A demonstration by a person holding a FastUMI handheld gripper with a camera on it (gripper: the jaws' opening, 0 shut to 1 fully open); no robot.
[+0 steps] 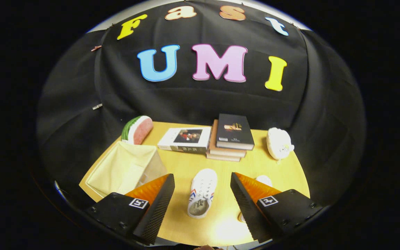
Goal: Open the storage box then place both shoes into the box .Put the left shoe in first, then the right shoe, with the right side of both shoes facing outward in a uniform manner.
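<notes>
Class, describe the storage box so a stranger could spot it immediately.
Start at the wooden table in front of the black cloth wall. On the side by the watermelon-slice cushion, just beyond one finger of the open gripper, stands the storage box. It is the only pale yellow fabric cube there.

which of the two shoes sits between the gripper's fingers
The white shoe with striped sides, lying in the gap between the open gripper's fingers. The other shoe is mostly hidden behind one finger.

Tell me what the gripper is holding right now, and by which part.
Nothing. The gripper is open above the table; a white sneaker lies between its fingers, untouched.
</notes>
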